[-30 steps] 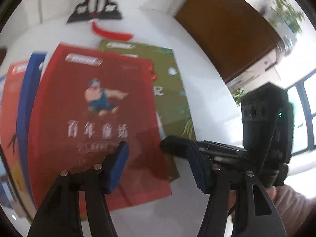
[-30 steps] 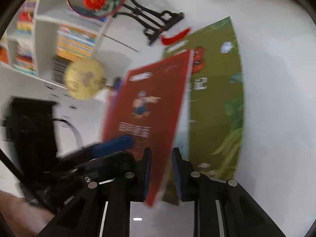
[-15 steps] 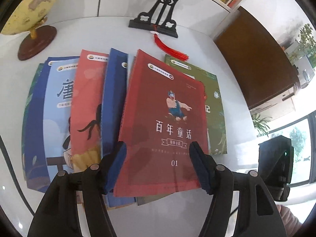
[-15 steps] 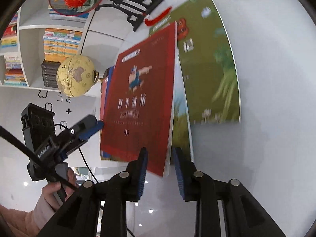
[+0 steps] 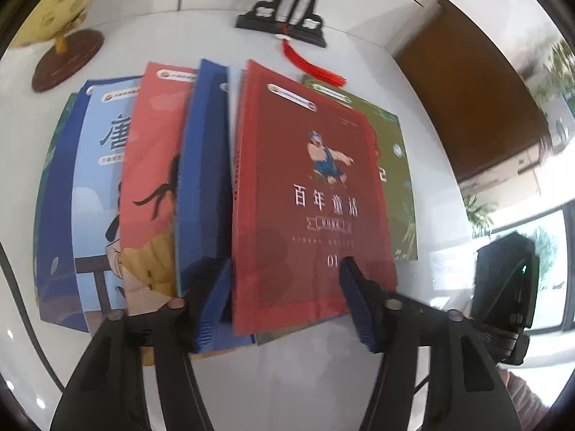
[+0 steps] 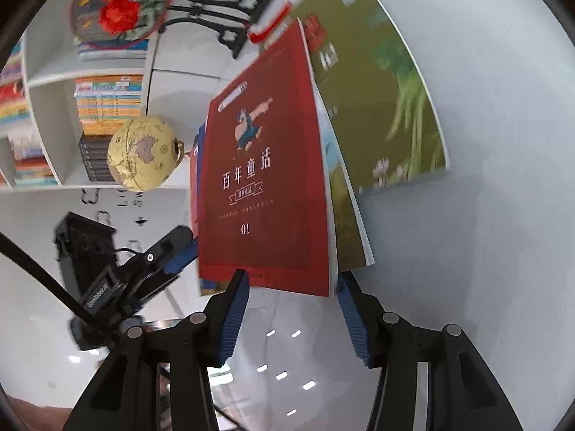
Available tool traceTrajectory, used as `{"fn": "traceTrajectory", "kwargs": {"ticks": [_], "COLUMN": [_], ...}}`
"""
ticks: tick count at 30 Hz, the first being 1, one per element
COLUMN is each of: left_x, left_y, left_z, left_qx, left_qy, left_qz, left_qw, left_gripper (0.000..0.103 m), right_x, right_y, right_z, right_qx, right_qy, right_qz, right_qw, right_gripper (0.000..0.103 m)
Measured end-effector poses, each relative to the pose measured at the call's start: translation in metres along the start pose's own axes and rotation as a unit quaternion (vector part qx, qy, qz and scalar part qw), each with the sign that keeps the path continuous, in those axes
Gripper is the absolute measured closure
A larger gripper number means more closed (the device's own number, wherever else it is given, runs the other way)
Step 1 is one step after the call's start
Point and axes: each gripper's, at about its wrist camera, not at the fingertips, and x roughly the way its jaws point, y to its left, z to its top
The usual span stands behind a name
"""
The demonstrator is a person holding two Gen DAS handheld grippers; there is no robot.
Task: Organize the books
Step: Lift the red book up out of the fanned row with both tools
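Left gripper (image 5: 284,294), jaws just closing, straddles the glossy dark-red paperback book (image 5: 305,194); right gripper (image 6: 291,309), jaws opening, stands clear at six o'clock. Square it first.

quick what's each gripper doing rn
left gripper: just closing in, red book between jaws, grip cannot be told
right gripper: open, just opened, red book's edge between jaws, unpressed

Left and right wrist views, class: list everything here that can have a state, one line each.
Dark red book: closed, topmost on the spread.
Green book: closed, flat on the table.
Blue book: closed, overlapped in the fan.
Globe: upright on its stand.
Right gripper: open, jaws just opening; red book's lower edge between them, unpressed.
Left gripper: jaws just closing around the red book's lower edge; grip unclear.
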Motion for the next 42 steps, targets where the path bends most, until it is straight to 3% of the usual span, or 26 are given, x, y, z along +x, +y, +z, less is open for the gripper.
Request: {"fn": "traceTrajectory", "kwargs": {"ticks": [1, 2, 4, 9, 12, 17, 22, 24, 28, 31, 33, 37, 39, 41, 42], "left_x": [-0.001, -0.002, -0.001, -0.007, 0.0, 0.02, 0.021, 0.02, 0.019, 0.035, 0.034, 0.033, 0.035, 0.036, 0.038], "left_y": [-0.003, -0.007, -0.009, -0.017, -0.016, -0.02, -0.052, -0.056, -0.044, -0.017, -0.011, -0.021, -0.023, -0.02, -0.017], "left_z": [-0.001, -0.003, -0.004, -0.004, 0.001, 0.009, 0.0, -0.001, 0.01, 0.019, 0.016, 0.011, 0.01, 0.012, 0.011], "left_qx": [0.008, 0.017, 0.018, 0.015, 0.0, -0.002, 0.091, 0.104, 0.062, -0.024, -0.03, -0.003, -0.002, -0.017, -0.036], "left_qy": [-0.004, -0.006, -0.004, -0.025, -0.026, -0.014, -0.022, -0.023, -0.02, 0.012, 0.009, 0.005, 0.012, 0.023, 0.036], "left_qz": [0.004, 0.007, -0.002, -0.034, -0.061, -0.058, 0.009, 0.01, -0.034, -0.069, -0.085, -0.063, -0.077, -0.138, -0.198], "left_qw": [0.9999, 0.9998, 0.9998, 0.999, 0.9978, 0.9982, 0.9956, 0.9943, 0.9973, 0.9973, 0.9959, 0.998, 0.997, 0.99, 0.9789], "left_gripper": [0.057, 0.059, 0.061, 0.061, 0.055, 0.055, 0.055, 0.055, 0.055, 0.055, 0.055, 0.052, 0.052, 0.058, 0.06], "right_x": [-0.003, -0.006, -0.014, -0.027, -0.032, -0.033, -0.039, -0.039, -0.04, -0.041, -0.043, -0.049, -0.05, -0.052, -0.056], "right_y": [0.003, 0.004, 0.004, 0.029, 0.029, 0.012, 0.012, 0.017, 0.019, 0.009, 0.004, -0.002, -0.007, -0.01, -0.011], "right_z": [0.0, 0.001, 0.004, 0.004, 0.005, 0.006, 0.009, 0.009, 0.012, 0.014, 0.015, 0.016, 0.016, 0.016, 0.016], "right_qx": [-0.014, -0.023, -0.025, -0.11, -0.113, -0.101, -0.114, -0.137, -0.144, -0.127, -0.122, -0.099, -0.08, -0.071, -0.071], "right_qy": [-0.012, -0.021, -0.04, -0.058, -0.065, -0.066, -0.07, -0.073, -0.077, -0.074, -0.076, -0.081, -0.083, -0.091, -0.097], "right_qz": [-0.028, -0.061, -0.067, -0.114, -0.114, -0.131, -0.144, -0.159, -0.166, -0.155, -0.147, -0.122, -0.11, -0.112, -0.115], "right_qw": [0.999, 0.998, 0.997, 0.986, 0.985, 0.984, 0.98, 0.975, 0.972, 0.977, 0.979, 0.984, 0.987, 0.987, 0.986], "right_gripper": [0.084, 0.087, 0.09, 0.093, 0.094, 0.094, 0.094, 0.094, 0.094, 0.093, 0.093, 0.093, 0.093, 0.093, 0.093]}}
